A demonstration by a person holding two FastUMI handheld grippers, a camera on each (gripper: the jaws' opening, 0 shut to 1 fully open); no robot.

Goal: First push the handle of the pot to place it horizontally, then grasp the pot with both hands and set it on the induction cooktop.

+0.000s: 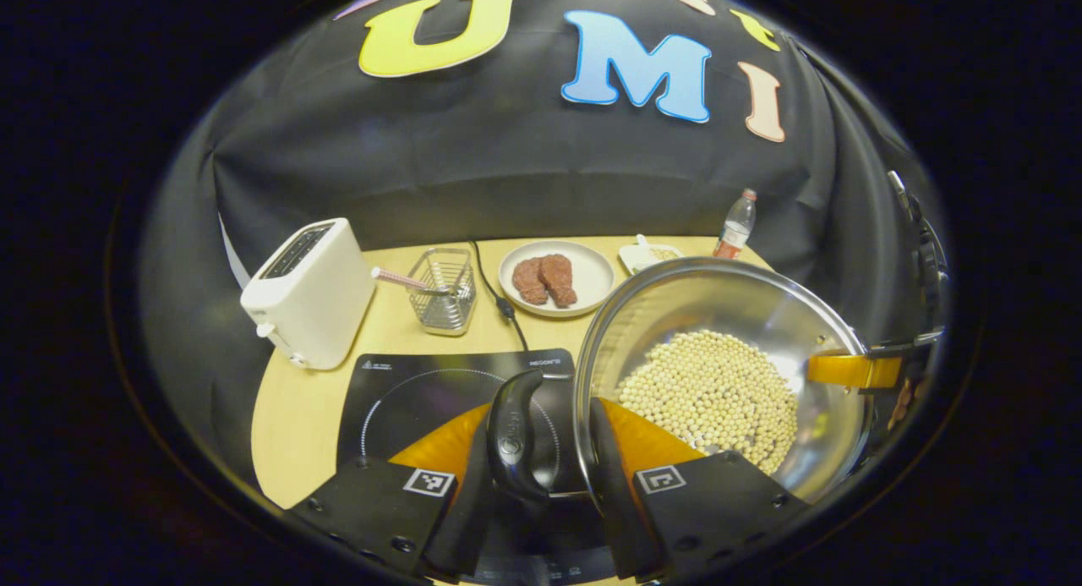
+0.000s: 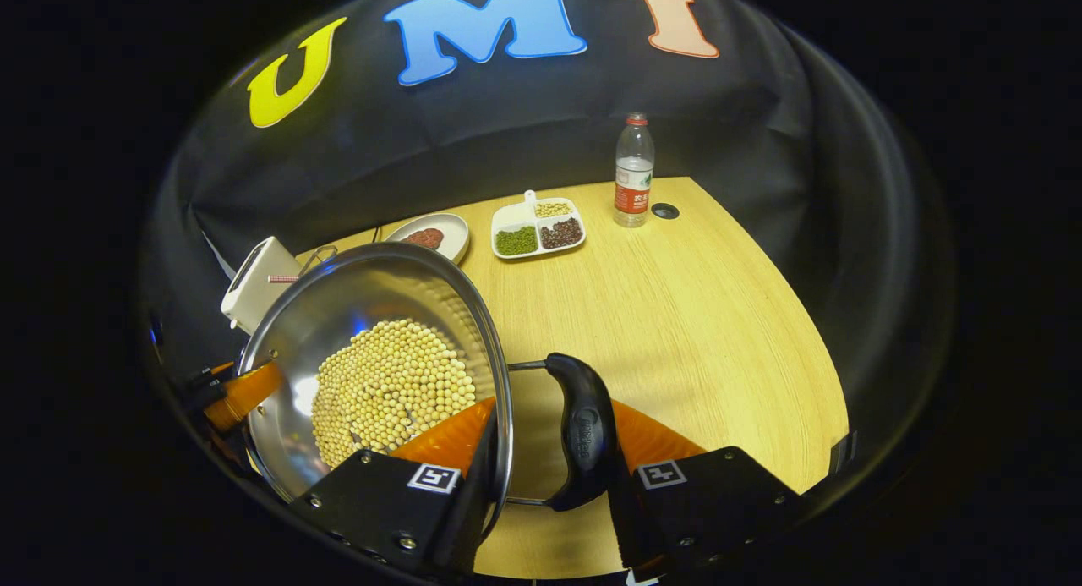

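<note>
Now each hand-held gripper, left [image 1: 554,451] and right [image 2: 549,459], pinches one side handle of the pot [image 1: 718,375].

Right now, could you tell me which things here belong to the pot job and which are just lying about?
In the job: pot of beans, its side handles, induction cooktop, left gripper, right gripper.

Lying about: toaster, wire basket, meat plate, divided dish, water bottle.
</note>
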